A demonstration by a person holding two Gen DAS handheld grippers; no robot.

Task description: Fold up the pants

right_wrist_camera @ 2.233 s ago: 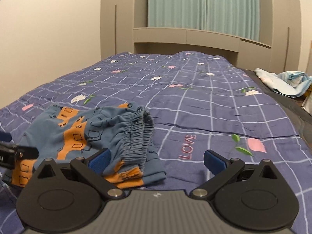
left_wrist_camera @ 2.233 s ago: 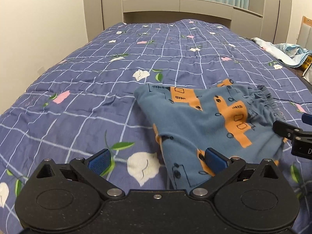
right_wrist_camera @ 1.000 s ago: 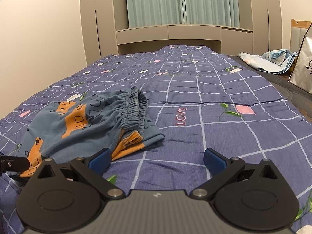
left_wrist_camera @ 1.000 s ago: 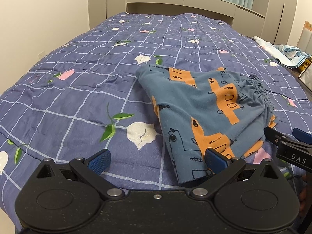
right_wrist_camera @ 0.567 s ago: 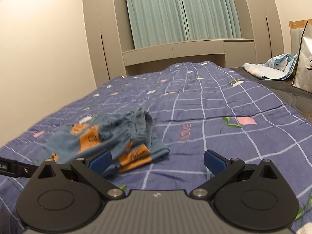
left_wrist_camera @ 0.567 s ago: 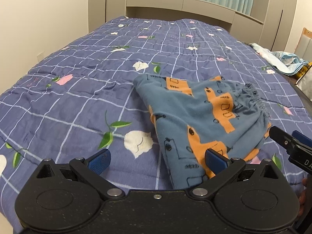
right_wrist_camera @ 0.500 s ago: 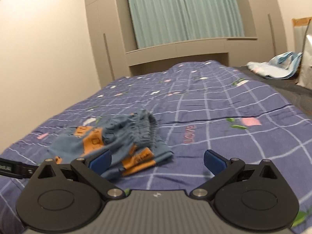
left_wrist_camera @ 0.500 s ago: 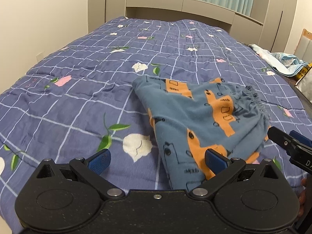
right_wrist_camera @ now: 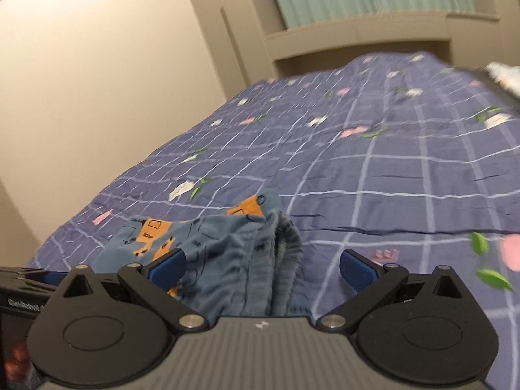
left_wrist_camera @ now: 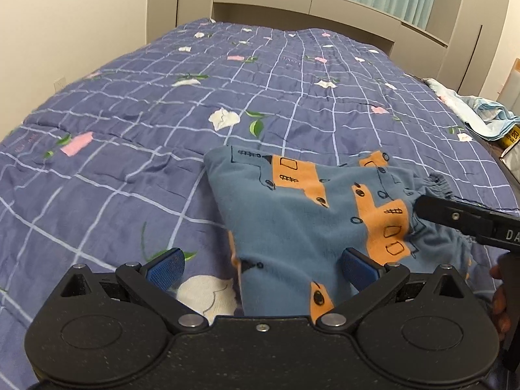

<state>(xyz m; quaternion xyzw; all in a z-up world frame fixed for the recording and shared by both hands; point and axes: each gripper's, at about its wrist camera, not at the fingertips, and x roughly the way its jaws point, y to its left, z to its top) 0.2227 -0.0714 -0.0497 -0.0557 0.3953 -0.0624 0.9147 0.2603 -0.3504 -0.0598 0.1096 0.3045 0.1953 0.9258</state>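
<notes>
The folded pants (left_wrist_camera: 302, 224), blue with orange patches, lie on the purple checked quilt (left_wrist_camera: 123, 136). My left gripper (left_wrist_camera: 261, 266) is open, low over the pants' near left edge; its right pad (left_wrist_camera: 357, 268) is above the cloth and its left pad above the quilt. In the right wrist view the pants (right_wrist_camera: 227, 260) bunch up with the elastic waistband (right_wrist_camera: 287, 237) facing me. My right gripper (right_wrist_camera: 261, 265) is open, and the waistband end sits between its fingers. One black finger (left_wrist_camera: 455, 217) of it reaches in over the waistband side.
A beige headboard shelf (left_wrist_camera: 308, 9) and green curtains stand at the far end. A wall runs along the left. A crumpled light-blue cloth (left_wrist_camera: 481, 113) and a yellow can (left_wrist_camera: 510, 136) lie at the right edge. A hand (left_wrist_camera: 497, 299) holds the right gripper.
Both grippers have closed in on the pants. The right one has tilted and moved left, over the waistband. The pants have stayed in place, and both grippers are still open.
</notes>
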